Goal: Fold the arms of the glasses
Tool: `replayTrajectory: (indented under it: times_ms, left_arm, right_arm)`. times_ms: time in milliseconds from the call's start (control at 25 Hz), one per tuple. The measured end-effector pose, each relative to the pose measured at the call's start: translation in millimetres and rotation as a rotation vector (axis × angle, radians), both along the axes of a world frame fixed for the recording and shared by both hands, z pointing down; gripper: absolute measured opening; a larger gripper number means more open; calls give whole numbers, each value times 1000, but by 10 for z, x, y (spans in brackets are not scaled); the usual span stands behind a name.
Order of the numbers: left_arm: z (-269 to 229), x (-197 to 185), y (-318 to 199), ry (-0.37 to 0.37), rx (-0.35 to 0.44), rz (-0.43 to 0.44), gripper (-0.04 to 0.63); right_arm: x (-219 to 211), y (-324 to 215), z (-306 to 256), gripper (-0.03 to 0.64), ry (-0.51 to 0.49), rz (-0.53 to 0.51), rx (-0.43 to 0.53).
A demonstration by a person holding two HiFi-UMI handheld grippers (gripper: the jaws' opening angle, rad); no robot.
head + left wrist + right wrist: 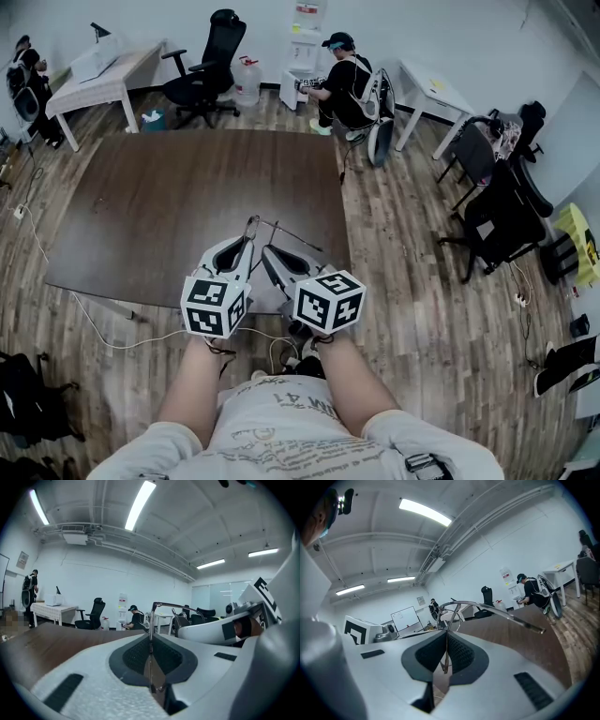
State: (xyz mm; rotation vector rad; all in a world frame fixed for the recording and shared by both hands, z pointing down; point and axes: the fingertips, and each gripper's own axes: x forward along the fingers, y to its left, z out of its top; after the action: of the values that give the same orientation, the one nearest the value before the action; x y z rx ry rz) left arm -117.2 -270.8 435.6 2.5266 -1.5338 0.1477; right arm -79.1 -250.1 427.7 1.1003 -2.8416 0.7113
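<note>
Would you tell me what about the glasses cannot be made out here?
Head view: the glasses are too small and thin to tell how far either arm is folded; the left gripper and right gripper cover the parts they hold.
Left gripper view: the frame stands edge-on in the shut jaws, so its front cannot be read.
Right gripper view: only one arm shows clearly; the other cannot be picked out.

I see the brown table [159, 206] lying bare ahead and to the left, with wide room for either gripper. The left gripper [249, 230] and right gripper [269, 255] crowd side by side near its near edge. The glasses [502, 613] bridge them and bar the gap. An office chair [211, 56] stands beyond the far edge.
</note>
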Motion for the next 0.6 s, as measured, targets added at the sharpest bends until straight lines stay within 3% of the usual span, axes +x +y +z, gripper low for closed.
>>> replayTrajectory:
  times_ms: [160,280,480,600]
  left_arm:
    - [12,78,22,-180,55,8,31]
    - [44,159,39,-257,75,23,32]
    - [92,208,42,-332,81,25,31]
    - [101,223,42,-333,75,24,31]
  right_arm:
    - [-16,-21,50,23,7,3,-14]
    - [-9,-37,83,23,18,4,-17]
    - [27,-64,100,23,-2,8,-41]
    - [41,-61,119,23,-32,-12,-72]
